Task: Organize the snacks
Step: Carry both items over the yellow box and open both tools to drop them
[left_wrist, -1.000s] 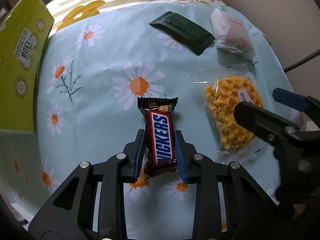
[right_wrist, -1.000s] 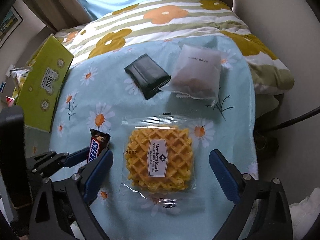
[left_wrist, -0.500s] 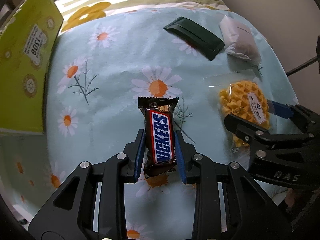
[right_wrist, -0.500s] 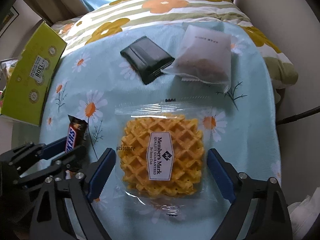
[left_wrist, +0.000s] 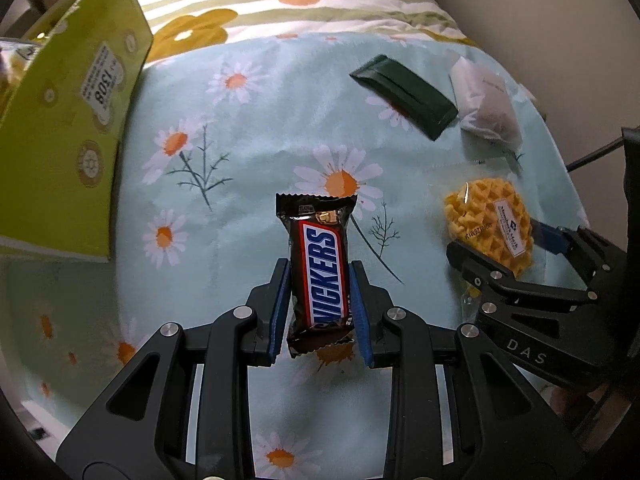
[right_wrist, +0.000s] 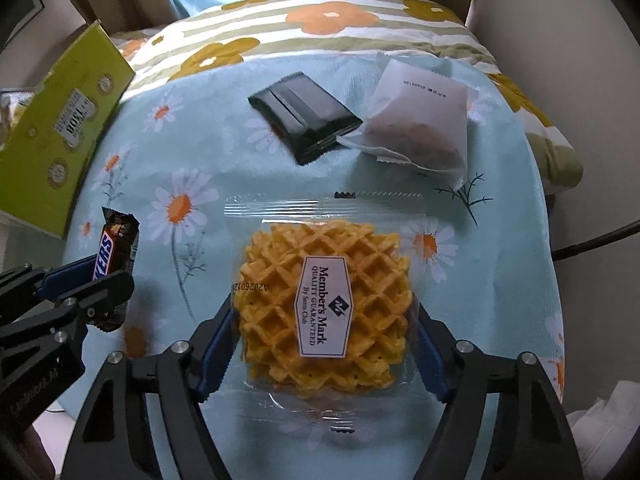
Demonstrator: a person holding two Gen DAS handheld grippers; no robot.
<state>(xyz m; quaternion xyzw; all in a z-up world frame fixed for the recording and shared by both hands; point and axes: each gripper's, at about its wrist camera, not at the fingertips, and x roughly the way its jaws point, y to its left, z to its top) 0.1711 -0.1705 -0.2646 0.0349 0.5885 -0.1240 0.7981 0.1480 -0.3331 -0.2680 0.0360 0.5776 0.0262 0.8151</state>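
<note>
Right gripper [right_wrist: 324, 344] jaws just closed onto waffle pack [right_wrist: 326, 308]; left gripper [left_wrist: 320, 312] clamps Snickers [left_wrist: 320, 276] above daisy cloth [left_wrist: 248, 160], green box [left_wrist: 68, 120] far left

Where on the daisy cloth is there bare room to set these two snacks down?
Widest bare patch: between the green box, the dark green packet and the Snickers bar. Crowded on the far right: that packet touches the white pouch, with the waffle pack just below.

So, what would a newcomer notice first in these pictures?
The Snickers bar clamped upright in the left tongs, above the daisy-print cloth. Next, the wrapped golden waffle between the right tongs, which have just been closing. A green box stands at the cloth's left edge.
</note>
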